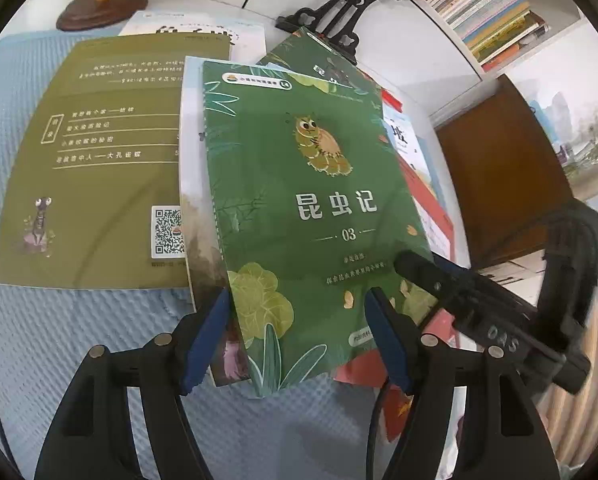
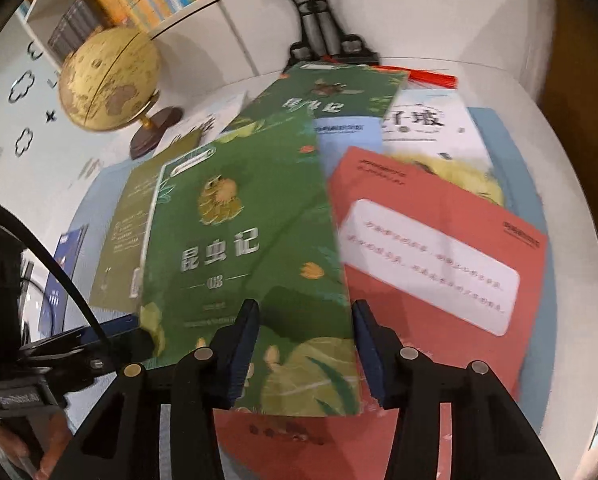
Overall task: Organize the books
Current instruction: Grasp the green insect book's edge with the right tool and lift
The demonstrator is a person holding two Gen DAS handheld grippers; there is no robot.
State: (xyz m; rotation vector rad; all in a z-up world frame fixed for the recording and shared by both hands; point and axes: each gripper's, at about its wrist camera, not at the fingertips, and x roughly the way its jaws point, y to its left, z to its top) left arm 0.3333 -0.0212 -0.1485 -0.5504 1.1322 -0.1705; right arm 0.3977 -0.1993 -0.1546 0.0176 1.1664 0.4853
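A green book [image 1: 319,184] with a cartoon bug and "03" on its cover lies on top of the spread-out books, also seen in the right wrist view [image 2: 239,240]. My left gripper [image 1: 297,294] is open, its blue pads either side of the book's near end. The left gripper [image 2: 141,334] reaches the book's left edge in the right wrist view. My right gripper [image 2: 305,306] stands over the book's near right corner, jaws narrower, pads not pinching it. From the left wrist view the right gripper [image 1: 407,262] rests at the book's right edge.
Under and around it lie an olive book [image 1: 99,160], a second green book [image 2: 339,88], a red book [image 2: 439,260] and a white book [image 2: 427,128], all on a blue mat [image 1: 59,340]. A globe [image 2: 107,80], a black stand [image 1: 339,16] and a bookshelf [image 1: 495,8] stand behind.
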